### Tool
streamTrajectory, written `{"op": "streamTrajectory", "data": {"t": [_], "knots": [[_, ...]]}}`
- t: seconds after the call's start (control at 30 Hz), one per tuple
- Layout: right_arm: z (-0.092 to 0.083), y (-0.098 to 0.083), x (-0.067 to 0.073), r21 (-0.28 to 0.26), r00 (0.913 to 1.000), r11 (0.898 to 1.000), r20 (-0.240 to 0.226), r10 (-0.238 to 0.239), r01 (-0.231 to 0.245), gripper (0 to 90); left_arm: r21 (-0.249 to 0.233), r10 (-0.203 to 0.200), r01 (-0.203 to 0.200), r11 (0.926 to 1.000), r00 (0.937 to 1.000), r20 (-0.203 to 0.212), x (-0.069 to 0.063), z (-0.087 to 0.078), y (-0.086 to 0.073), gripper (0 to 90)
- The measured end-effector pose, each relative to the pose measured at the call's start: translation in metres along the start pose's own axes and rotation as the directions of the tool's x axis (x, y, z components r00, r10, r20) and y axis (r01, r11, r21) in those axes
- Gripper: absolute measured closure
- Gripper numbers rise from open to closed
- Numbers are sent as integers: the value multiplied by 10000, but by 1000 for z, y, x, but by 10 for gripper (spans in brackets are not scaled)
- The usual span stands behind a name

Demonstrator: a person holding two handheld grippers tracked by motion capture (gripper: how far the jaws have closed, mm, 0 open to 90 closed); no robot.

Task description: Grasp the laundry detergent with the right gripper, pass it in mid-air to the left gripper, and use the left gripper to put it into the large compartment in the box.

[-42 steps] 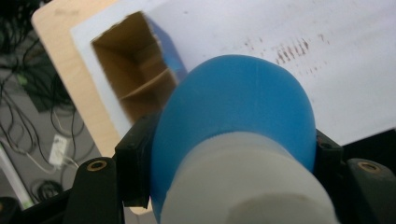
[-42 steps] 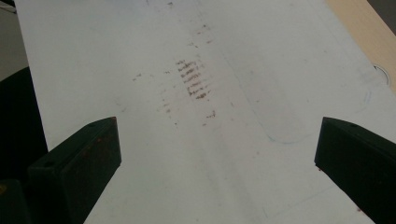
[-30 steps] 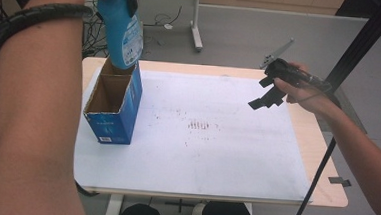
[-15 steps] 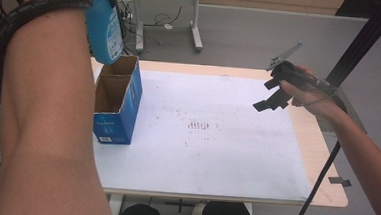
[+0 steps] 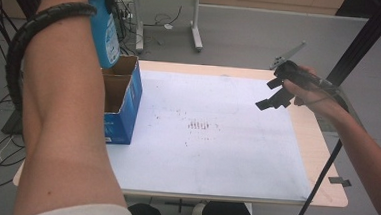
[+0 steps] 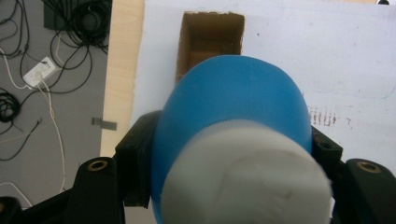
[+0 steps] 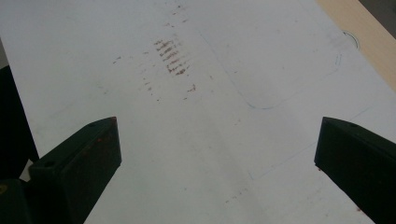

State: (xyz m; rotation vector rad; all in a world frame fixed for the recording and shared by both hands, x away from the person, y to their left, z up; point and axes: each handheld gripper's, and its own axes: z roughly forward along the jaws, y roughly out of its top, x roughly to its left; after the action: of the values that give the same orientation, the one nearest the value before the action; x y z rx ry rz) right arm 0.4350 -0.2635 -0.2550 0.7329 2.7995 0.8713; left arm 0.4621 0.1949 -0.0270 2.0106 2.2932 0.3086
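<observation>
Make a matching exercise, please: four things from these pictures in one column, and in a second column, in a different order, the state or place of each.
Things:
1. blue bottle
2. cardboard box
3. right gripper
4. white sheet

States:
A. open on top, at the table's left edge
B. jaws open, nothing between them
C. clamped in the left gripper
D. lies flat, brown marks at its middle

Pairs: 1-C, 2-A, 3-B, 4-D

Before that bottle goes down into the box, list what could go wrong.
1. The blue bottle hangs over the open box but looks off-centre; it may catch the cardboard rim.
2. The left gripper clamps it near the white cap, so the body could swing or slip.
3. The right gripper is open, far away, not steadying the box, which could tip.
</observation>
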Motion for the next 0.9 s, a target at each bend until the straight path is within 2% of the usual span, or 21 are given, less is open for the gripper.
{"op": "streamTrajectory", "data": {"t": [0.4, 0.9], "knots": [[4, 0, -1, 58, 10000, 10000, -36, -5, 5, 5, 185, 7, -9, 9998, 10000, 74, 6, 16, 1, 357], [-1, 1, 2, 70, 10000, 10000, 29, -61, 61, 5, 292, -21, 15, 9996, 9998, 193, 11, 33, -4, 358]]}}
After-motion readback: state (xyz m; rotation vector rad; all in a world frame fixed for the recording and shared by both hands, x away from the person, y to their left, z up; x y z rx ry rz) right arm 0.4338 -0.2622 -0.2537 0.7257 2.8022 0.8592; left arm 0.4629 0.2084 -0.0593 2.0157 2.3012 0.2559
